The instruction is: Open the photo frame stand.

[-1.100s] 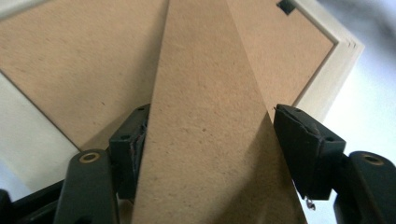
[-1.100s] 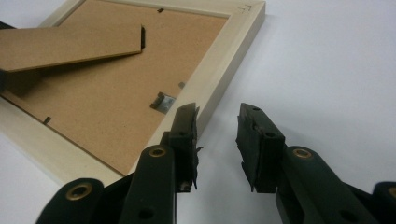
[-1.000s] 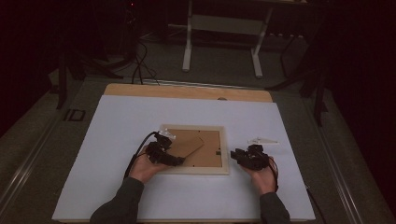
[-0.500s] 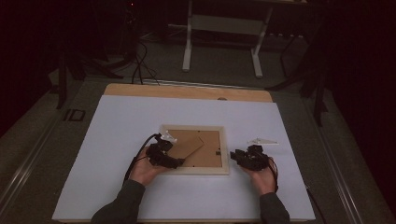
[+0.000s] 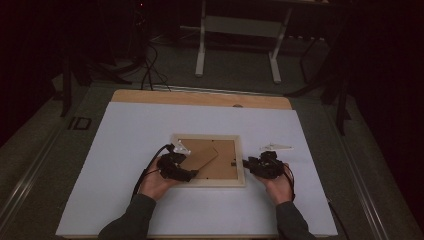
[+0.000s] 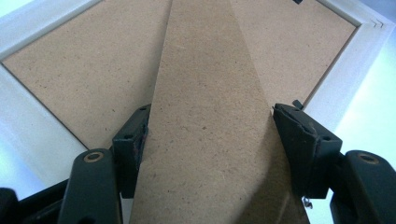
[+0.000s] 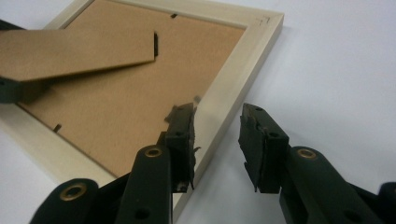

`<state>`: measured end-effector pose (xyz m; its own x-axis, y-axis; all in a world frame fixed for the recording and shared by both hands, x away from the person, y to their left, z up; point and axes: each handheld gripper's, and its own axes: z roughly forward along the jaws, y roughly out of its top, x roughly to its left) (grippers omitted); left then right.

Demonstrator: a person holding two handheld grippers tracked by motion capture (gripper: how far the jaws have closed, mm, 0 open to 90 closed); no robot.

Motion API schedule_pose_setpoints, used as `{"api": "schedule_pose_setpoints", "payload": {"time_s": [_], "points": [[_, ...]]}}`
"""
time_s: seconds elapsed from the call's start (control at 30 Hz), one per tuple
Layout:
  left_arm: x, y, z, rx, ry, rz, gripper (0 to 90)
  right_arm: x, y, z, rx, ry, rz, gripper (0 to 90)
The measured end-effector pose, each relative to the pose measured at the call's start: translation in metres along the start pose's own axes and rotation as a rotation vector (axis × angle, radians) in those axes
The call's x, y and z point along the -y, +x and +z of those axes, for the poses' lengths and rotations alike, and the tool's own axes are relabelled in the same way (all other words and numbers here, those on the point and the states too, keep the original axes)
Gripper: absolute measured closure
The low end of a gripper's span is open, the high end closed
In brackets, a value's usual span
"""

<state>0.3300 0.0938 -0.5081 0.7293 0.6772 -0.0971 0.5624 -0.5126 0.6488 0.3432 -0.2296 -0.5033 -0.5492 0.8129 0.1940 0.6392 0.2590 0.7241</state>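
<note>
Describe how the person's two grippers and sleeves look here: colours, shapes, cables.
Both the left gripper and right gripper are black, with blocky jaws on flat links showing brass-coloured pivot rings. A black cable trails from each. The person wears dark grey sleeves.

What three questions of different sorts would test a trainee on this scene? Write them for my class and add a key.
1. True or false: the picture frame lies face up on the table.
2. What does the left gripper hold between its jaws? A: a corner of the frame. B: the brown stand. C: a cable.
3. In a few words: which part of the frame stands between the jaws of the right gripper?

Key
1. False: its backing board faces up.
2. B.
3. The side rim. The jaws have just been opening and straddle the rim without clamping it.
</note>
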Motion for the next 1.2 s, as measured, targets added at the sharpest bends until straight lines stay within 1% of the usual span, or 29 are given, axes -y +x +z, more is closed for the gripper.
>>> {"api": "schedule_pose_setpoints", "payload": {"time_s": [0.13, 0.33, 0.5, 0.7, 0.73, 0.8, 0.87, 0.97, 1.1, 1.2], "points": [[0.0, -0.001, 0.0, -0.014, 0.003, 0.016, 35.3, -0.012, 0.001, 0.002, 0.002, 0.005, -0.017, 59.6], [0.0, -0.004, -0.001, -0.027, 0.0, 0.026, 35.3, -0.027, 0.0, 0.004, 0.012, 0.017, -0.034, 58.4], [0.0, -0.007, -0.002, -0.045, 0.002, 0.042, 35.3, -0.033, -0.004, 0.007, 0.006, 0.03, -0.03, 57.7], [0.0, -0.009, -0.003, -0.056, -0.004, 0.047, 35.3, -0.037, -0.012, 0.012, -0.004, 0.053, 0.002, 57.7], [0.0, -0.01, -0.004, -0.058, -0.008, 0.045, 35.3, -0.038, -0.013, 0.013, -0.003, 0.054, 0.003, 57.7], [0.0, -0.01, -0.004, -0.061, -0.012, 0.052, 35.3, -0.039, -0.015, 0.014, -0.004, 0.06, 0.008, 57.7], [0.0, -0.011, -0.005, -0.064, -0.012, 0.055, 35.3, -0.041, -0.015, 0.015, -0.013, 0.066, 0.011, 57.7], [0.001, -0.011, -0.005, -0.065, -0.014, 0.052, 35.3, -0.045, -0.016, 0.016, -0.026, 0.066, 0.001, 57.1], [0.001, -0.013, -0.005, -0.074, -0.022, 0.059, 35.3, -0.048, -0.015, 0.017, -0.036, 0.078, -0.014, 56.6], [0.001, -0.015, -0.007, -0.087, -0.033, 0.074, 35.3, -0.053, -0.014, 0.021, -0.039, 0.105, -0.027, 56.1]]}}
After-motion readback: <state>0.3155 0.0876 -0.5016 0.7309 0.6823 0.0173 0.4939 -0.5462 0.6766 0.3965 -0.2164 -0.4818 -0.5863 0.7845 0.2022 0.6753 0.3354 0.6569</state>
